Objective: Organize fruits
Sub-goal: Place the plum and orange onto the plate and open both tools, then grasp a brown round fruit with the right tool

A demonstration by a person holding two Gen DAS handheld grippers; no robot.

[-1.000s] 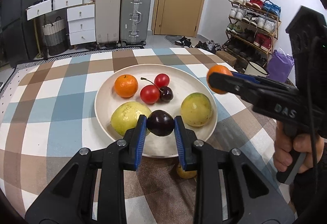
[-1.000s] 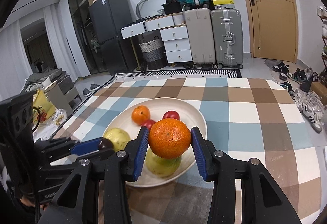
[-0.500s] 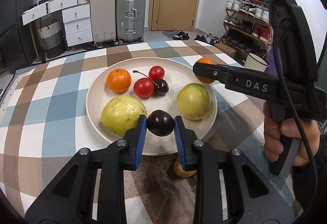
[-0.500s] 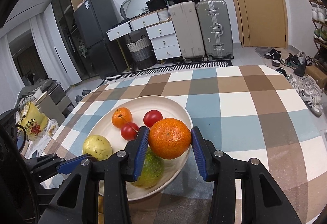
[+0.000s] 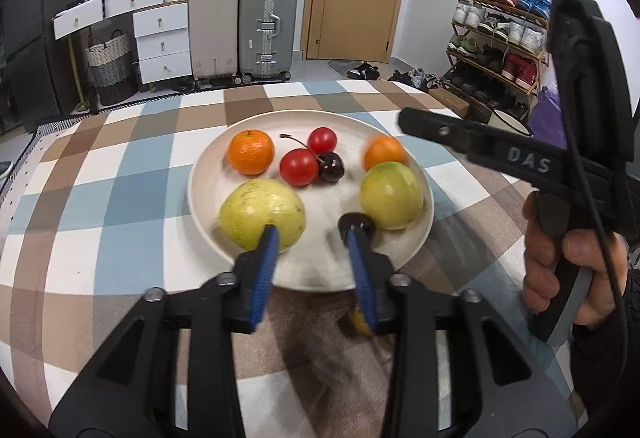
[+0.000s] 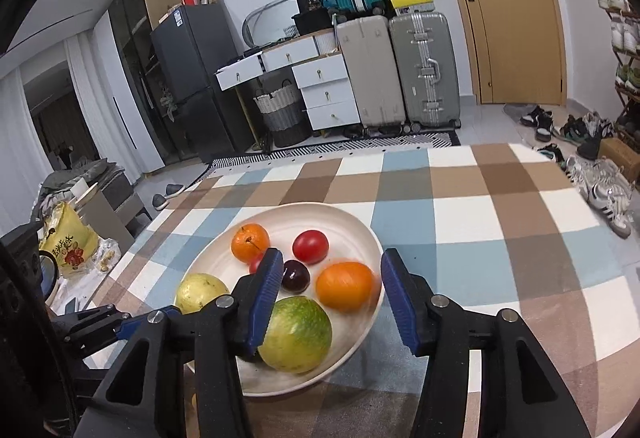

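Left gripper (image 5: pixel 312 238) jaws wide, nothing held; dark plum (image 5: pixel 356 224) blurred at right fingertip, on plate (image 5: pixel 208 166). Right gripper (image 6: pixel 328 292) jaws wide, nothing held; orange (image 6: pixel 345 285) blurred on plate between its fingers, near right rim. Also on plate: guava (image 5: pixel 262 212) front left, green fruit (image 5: pixel 391 195) front right, mandarin (image 5: pixel 251 152) back left, cherries (image 5: pixel 310 162) centre. Plate on checked cloth (image 5: pixel 120 178). Small yellow fruit (image 5: pixel 359 322) on cloth just under left gripper, mostly hidden.

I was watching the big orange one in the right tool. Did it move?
Yes. The orange dropped out of the right tool, which is now open, onto the plate near its right rim, beside the dark cherry.
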